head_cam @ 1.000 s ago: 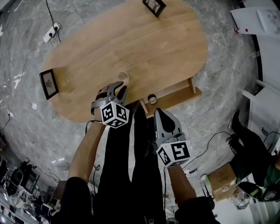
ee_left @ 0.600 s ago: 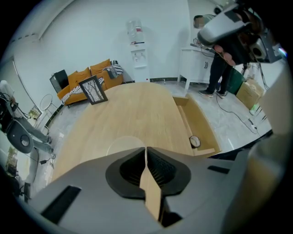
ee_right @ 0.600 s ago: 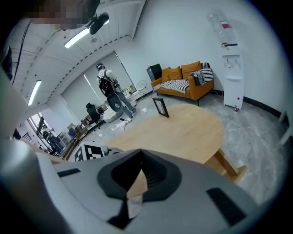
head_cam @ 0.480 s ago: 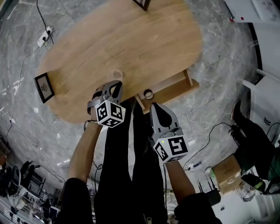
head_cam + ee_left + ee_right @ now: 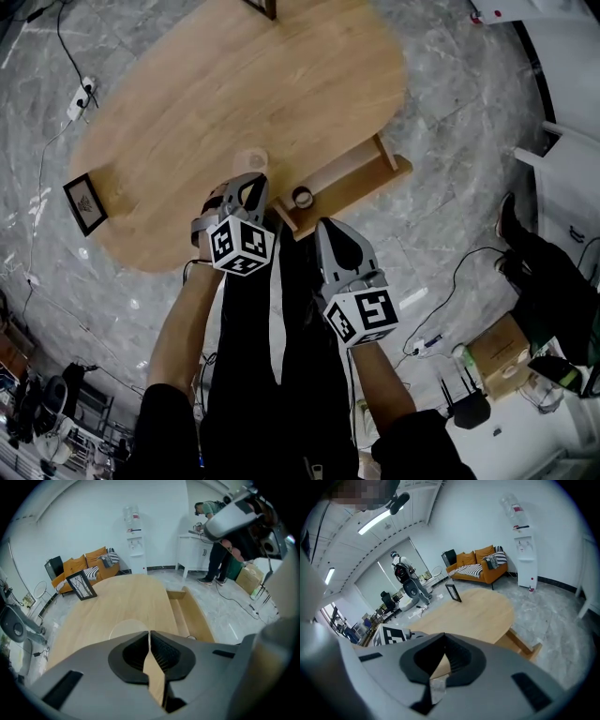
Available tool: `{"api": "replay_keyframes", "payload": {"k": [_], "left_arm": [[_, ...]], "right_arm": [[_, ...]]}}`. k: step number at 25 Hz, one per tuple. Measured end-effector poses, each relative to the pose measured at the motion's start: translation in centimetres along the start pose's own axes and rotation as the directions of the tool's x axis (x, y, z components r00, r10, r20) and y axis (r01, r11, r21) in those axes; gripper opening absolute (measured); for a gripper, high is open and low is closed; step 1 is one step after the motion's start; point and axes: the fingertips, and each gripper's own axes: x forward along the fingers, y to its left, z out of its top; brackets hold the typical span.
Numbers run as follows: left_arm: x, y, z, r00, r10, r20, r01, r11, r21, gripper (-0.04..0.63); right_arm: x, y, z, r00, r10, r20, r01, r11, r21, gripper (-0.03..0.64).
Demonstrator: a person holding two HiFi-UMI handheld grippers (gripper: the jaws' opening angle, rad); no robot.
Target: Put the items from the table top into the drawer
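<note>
A round wooden coaster (image 5: 250, 159) lies on the oval wooden table (image 5: 187, 103) near its front edge. It shows again as the coaster (image 5: 126, 629) just ahead of my left gripper (image 5: 150, 633). The left gripper (image 5: 249, 185) hovers right behind the coaster; its jaws have just closed and stand shut with nothing between them. The open drawer (image 5: 352, 173) holds a small round white-rimmed item (image 5: 302, 197). My right gripper (image 5: 330, 227) hangs in front of the drawer, shut and empty. A black picture frame (image 5: 84, 203) stands at the table's left end.
A second frame (image 5: 263, 7) stands at the table's far end, seen as the frame (image 5: 81, 584) and the frame (image 5: 453, 592). A person (image 5: 218, 550) stands by a white cabinet beyond the drawer (image 5: 187, 613). A power strip (image 5: 79, 97) and cables lie on the marble floor.
The left gripper's jaws, apart a second ago, have come together empty. Table and drawer have slid up and left in the head view, while both grippers keep their spots by the coaster and drawer.
</note>
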Motion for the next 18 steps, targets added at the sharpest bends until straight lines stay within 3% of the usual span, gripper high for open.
{"api": "replay_keyframes", "payload": {"k": [10, 18], "left_arm": [[1.9, -4.6, 4.7, 0.995, -0.099, 0.029, 0.096, 0.991, 0.089, 0.025], [3.5, -9.2, 7.7, 0.979, -0.203, 0.032, 0.192, 0.958, 0.211, 0.025]], "right_arm": [[-3.3, -4.4, 0.3, 0.992, -0.112, 0.055, 0.105, 0.989, 0.103, 0.009], [-5.9, -7.8, -0.6, 0.975, -0.203, 0.088, 0.182, 0.962, 0.201, 0.009]]}}
